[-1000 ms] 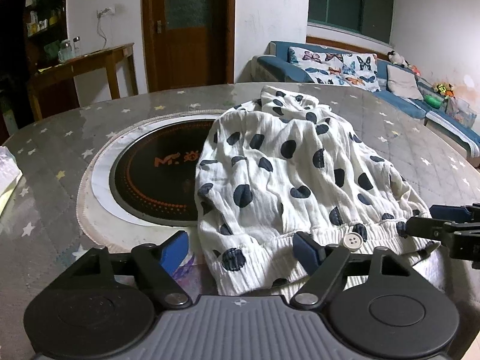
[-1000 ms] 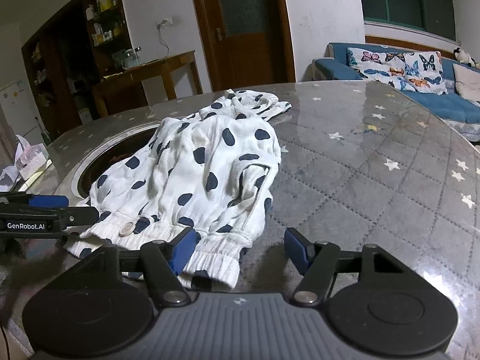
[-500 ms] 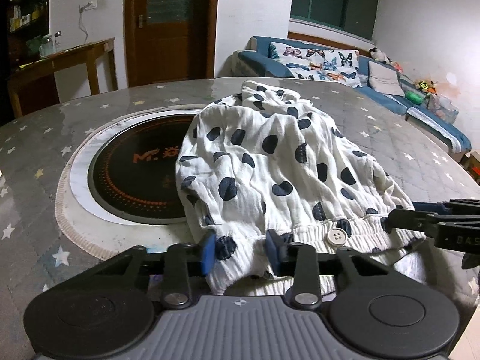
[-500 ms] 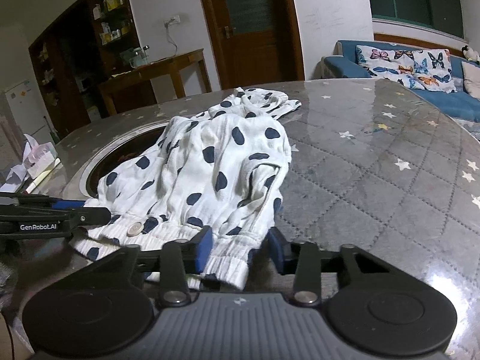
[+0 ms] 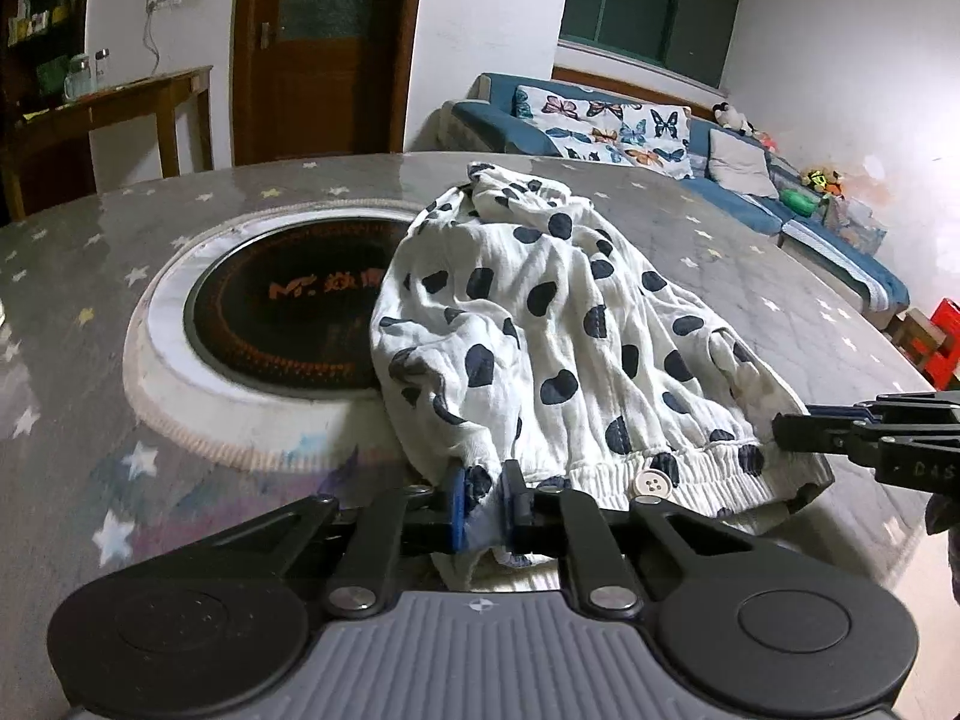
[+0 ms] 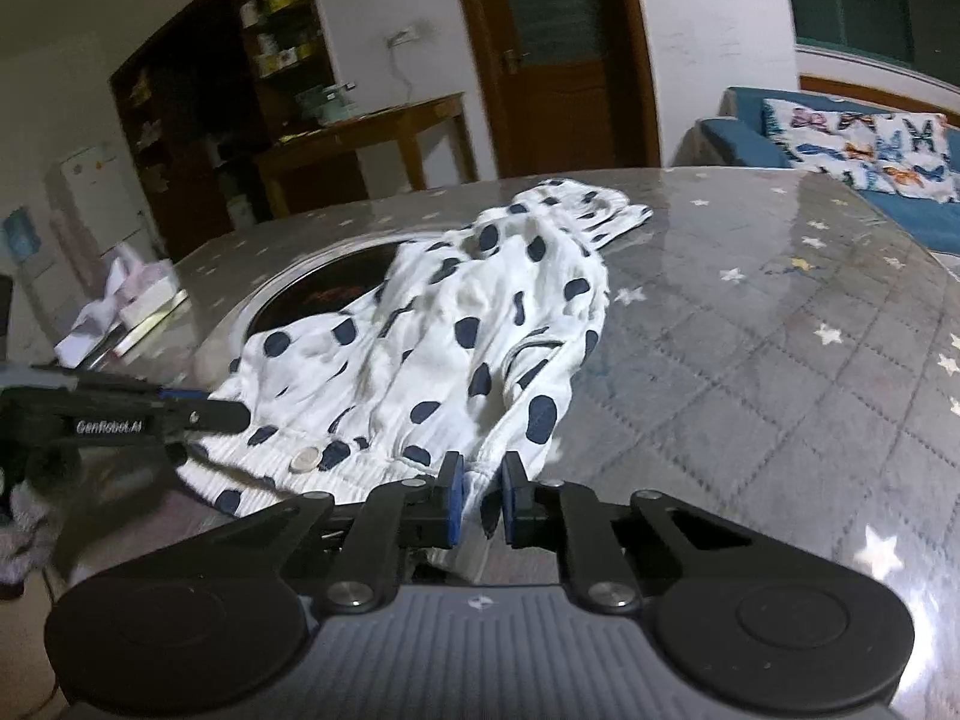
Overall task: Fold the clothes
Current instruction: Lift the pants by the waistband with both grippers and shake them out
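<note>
The left gripper (image 5: 480, 501) has just been closing and its jaws now pinch the ribbed hem of the garment (image 5: 540, 348) at its left corner. The right gripper (image 6: 478, 501) has likewise just been closing and grips the same hem at the right corner. A button (image 5: 652, 485) sits on the hem between the two. The spotted white garment lies rumpled on the table (image 5: 72, 276), partly covering the round cooktop (image 5: 282, 324). A sofa (image 5: 810, 228) stands beyond.
</note>
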`<state>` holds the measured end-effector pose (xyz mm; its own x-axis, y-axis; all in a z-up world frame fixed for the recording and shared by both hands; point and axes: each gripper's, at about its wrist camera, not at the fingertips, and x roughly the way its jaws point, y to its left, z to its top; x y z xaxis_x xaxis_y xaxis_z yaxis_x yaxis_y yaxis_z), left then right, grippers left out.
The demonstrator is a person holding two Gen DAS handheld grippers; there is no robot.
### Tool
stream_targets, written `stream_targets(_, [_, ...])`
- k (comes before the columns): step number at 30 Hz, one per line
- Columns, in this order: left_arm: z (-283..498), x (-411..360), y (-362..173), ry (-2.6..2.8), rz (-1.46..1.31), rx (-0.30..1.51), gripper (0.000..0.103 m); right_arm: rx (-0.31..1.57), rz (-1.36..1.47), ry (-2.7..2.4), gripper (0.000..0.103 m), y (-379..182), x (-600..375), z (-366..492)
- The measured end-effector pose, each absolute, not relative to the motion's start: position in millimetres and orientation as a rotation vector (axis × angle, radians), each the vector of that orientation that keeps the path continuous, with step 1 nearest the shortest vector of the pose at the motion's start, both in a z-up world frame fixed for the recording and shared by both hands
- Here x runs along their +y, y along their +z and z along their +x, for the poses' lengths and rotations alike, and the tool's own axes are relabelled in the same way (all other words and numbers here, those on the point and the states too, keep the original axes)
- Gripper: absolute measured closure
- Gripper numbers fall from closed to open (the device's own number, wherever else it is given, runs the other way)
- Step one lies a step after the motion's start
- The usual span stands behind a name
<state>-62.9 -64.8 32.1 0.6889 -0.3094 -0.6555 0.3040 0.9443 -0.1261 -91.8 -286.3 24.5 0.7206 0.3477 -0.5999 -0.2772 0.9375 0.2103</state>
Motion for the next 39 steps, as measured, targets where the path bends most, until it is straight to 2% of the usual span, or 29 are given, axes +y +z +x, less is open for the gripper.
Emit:
stream_targets(9, [-103,-55,29,-0.408,0.007,0.789,0.090,0.767,0.078,0.477,0.091,25,-289,-137])
stream_targets(10, [-106,-53,29,-0.412,0.003,0.792,0.090,0.771,0.076,0.488,0.087,26,-290,-141])
stream_targets(13, [-107,-47,32,-0.421,-0.014,0.790,0.083,0.765,0.076,0.504,0.082,35,-296,-145])
stream_targets(19, [-108,-48,56,-0.438,0.012,0.705,0.072,0.698,0.037,0.498,0.082,61,-304,-128])
stream_targets(21, [-105,-48,63,-0.432,0.017,0.674,0.062,0.676,0.029,0.492,0.081,72,-306,-112])
stream_targets(22, [-103,-49,66,-0.423,0.019,0.661,0.061,0.666,0.021,0.486,0.081,76,-306,-104])
stream_targets(36, [-25,-49,57,-0.330,-0.033,0.684,0.058,0.658,-0.095,0.398,0.076,82,-273,71])
stream_targets(39, [-14,-48,55,-0.328,-0.034,0.692,0.056,0.667,-0.108,0.394,0.070,74,-263,104])
